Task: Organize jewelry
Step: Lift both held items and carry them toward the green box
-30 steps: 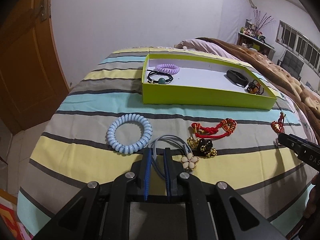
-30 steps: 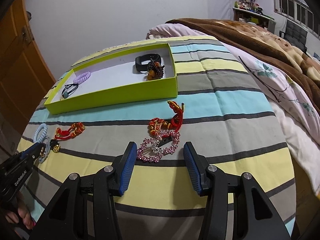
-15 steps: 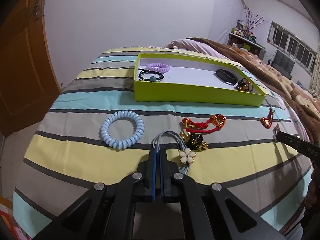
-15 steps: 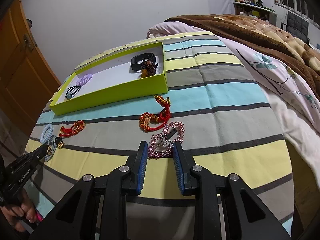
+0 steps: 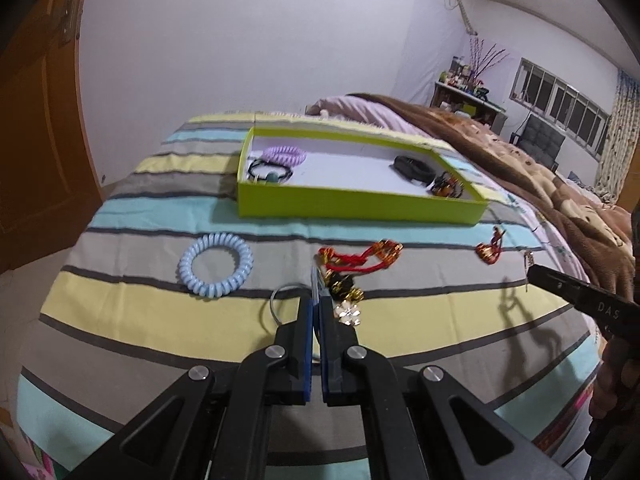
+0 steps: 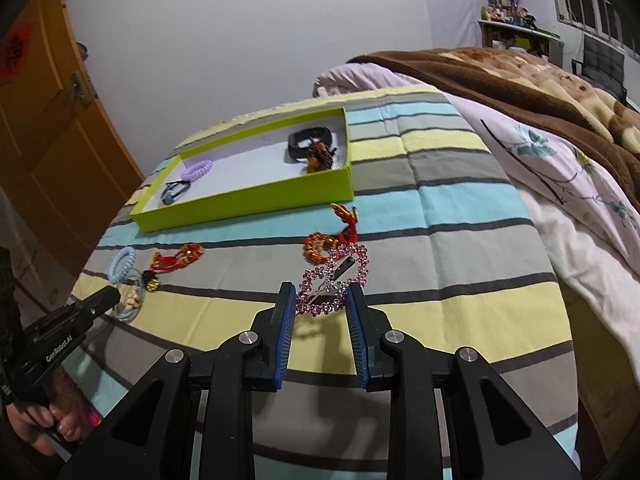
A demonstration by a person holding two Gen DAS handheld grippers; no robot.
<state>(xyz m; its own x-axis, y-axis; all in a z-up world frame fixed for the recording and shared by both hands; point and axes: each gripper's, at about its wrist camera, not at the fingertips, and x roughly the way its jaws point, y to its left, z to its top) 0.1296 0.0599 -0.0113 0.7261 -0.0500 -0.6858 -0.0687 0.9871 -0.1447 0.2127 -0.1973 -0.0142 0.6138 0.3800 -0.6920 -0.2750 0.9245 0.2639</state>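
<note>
Blue pads of our left gripper (image 5: 319, 300) pinch the grey hair tie (image 5: 280, 300) at lower centre; our right gripper (image 6: 322, 300) clamps the pink heart clip (image 6: 334, 280); the thin tie could slip before the green box (image 5: 352, 208).

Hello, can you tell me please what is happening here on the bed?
A person is sorting jewelry into a green box on a striped bed cover, holding a gripper in each hand. The left gripper is shut on a grey hair tie with a flower charm. The right gripper is shut on a pink rhinestone hair clip. A blue coil tie and red cord bracelets lie outside the box.
</note>
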